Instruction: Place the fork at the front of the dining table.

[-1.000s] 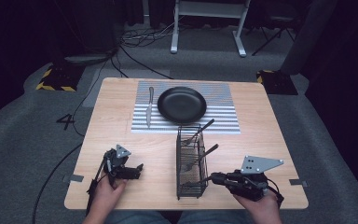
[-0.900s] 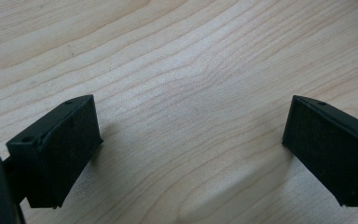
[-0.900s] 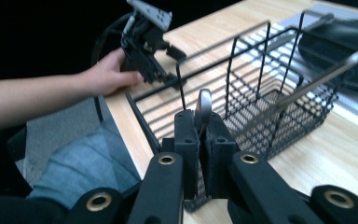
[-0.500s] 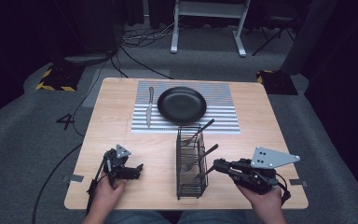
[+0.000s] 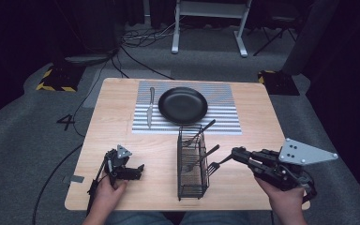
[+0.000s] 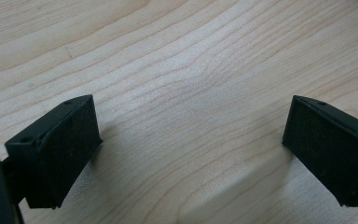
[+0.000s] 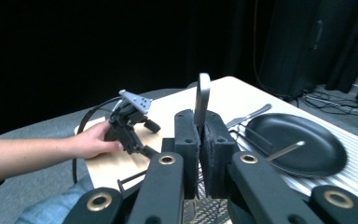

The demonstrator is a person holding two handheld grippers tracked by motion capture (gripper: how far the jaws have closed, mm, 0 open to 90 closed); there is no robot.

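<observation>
Right gripper [image 5: 236, 154] risen, fork [image 7: 202, 100] handle clamped

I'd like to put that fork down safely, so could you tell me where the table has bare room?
Bare wood lies between the left gripper and the wire basket, and along the table's right edge beside the striped mat. The mat is crowded by the plate and knife. The right gripper holds the fork beside the basket.

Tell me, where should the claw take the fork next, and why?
Probably toward the striped placemat, to lay it beside the black plate. The right claw is shut on a fork lifted clear of the wire caddy; a knife lies on the plate's far side.
</observation>
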